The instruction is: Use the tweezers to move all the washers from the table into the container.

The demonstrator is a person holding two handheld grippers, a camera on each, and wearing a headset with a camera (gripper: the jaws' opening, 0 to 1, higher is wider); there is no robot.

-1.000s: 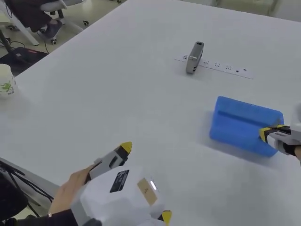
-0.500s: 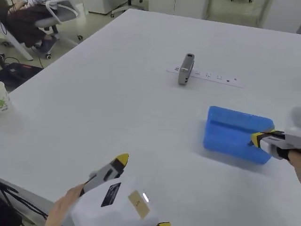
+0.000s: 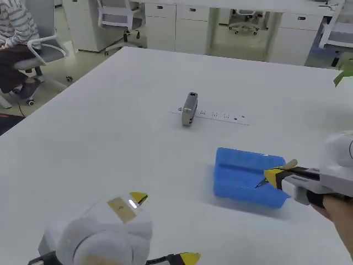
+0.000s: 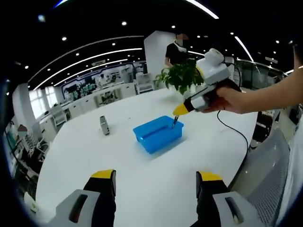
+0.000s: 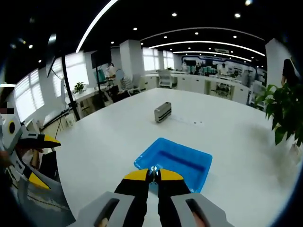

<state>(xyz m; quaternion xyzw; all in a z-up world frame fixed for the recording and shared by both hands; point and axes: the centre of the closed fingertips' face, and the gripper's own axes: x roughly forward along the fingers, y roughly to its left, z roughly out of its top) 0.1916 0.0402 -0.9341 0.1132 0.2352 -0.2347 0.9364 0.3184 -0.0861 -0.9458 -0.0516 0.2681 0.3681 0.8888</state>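
Blue container (image 3: pixel 242 194), one; tweezers (image 4: pixel 174 122), one.

A small grey metal block (image 3: pixel 190 108) sits on the white table (image 3: pixel 99 138), over one end of a flat white strip (image 3: pixel 220 116) with dark marks, possibly a power strip, though it is too small to tell. Beyond the far edge stand office chairs (image 3: pixel 118 19) and pale cabinets (image 3: pixel 193 34). A leafy green plant (image 5: pixel 283 111) stands by the table.

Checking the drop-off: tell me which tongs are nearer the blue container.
Right. The right tongs, shut on the tweezers, hang over the blue container, tweezers pointing into it. The left tongs, open, sit well short of it over the table.
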